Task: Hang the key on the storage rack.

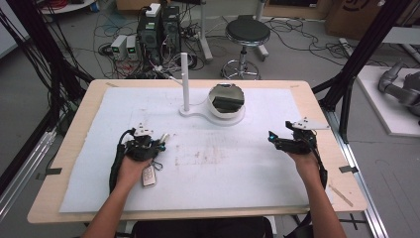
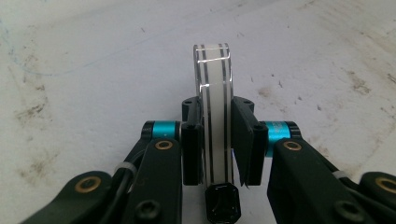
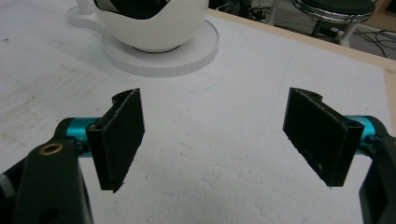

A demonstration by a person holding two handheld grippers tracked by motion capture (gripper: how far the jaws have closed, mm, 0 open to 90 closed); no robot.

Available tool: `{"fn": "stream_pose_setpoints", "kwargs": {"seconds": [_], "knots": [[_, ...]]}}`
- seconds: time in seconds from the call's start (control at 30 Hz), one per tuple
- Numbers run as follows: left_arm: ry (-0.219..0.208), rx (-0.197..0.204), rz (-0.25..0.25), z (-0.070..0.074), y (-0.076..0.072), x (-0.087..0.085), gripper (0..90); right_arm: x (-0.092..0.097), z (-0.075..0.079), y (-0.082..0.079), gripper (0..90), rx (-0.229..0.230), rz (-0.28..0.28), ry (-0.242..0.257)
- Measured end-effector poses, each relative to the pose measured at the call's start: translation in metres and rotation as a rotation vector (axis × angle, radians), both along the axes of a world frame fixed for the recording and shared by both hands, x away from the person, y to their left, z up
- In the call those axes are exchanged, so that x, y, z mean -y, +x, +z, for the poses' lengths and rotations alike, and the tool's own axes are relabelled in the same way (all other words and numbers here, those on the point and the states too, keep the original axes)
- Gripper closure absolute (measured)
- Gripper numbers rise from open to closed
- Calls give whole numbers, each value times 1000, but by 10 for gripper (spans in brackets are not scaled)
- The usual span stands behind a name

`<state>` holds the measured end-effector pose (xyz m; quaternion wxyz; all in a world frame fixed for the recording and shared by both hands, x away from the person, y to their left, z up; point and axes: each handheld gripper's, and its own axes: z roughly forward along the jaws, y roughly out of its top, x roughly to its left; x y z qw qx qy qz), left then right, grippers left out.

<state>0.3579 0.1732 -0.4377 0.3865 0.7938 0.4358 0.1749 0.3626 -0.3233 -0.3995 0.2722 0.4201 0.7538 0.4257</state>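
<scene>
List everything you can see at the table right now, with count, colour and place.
Striped bar: one, white with dark lines, clamped in the left claw.
Key fob: one, white, by the left hand.
Bowl stand: one, white, far centre, dark item inside.
Post: one, white, left of the bowl.
Mat: one, white, stained, covering the table.
Stool: one, black, behind the table.
Left claw: black, shut on the bar.
Right claw: black, open.

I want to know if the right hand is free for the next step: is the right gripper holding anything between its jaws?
No: the right gripper has its jaws wide apart over the white mat, nothing between them.
</scene>
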Motion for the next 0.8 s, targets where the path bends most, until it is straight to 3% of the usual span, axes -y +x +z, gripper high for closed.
{"fn": "stream_pose_setpoints", "kwargs": {"seconds": [0.1,0.13,0.2,0.3,0.37,0.47,0.53,0.73,0.8], "knots": [[6,-3,7,-2,0,2,729,0,0,0,210,0,3,0],[8,-12,19,-3,-1,3,537,-1,0,0,211,1,5,1],[33,-40,37,-5,-4,4,488,0,1,0,211,2,4,1],[43,-26,46,-6,-11,4,466,0,1,-1,210,1,7,6],[70,-18,42,-6,-13,5,498,1,1,-1,211,-1,5,6],[66,6,49,-8,-15,6,582,1,1,-1,211,2,3,6],[69,14,30,-8,-16,8,712,1,1,0,211,-1,5,2],[36,-12,20,-7,-12,5,746,0,1,0,211,1,9,1],[2,-19,30,-6,-11,4,747,0,1,1,211,1,10,3]]}}
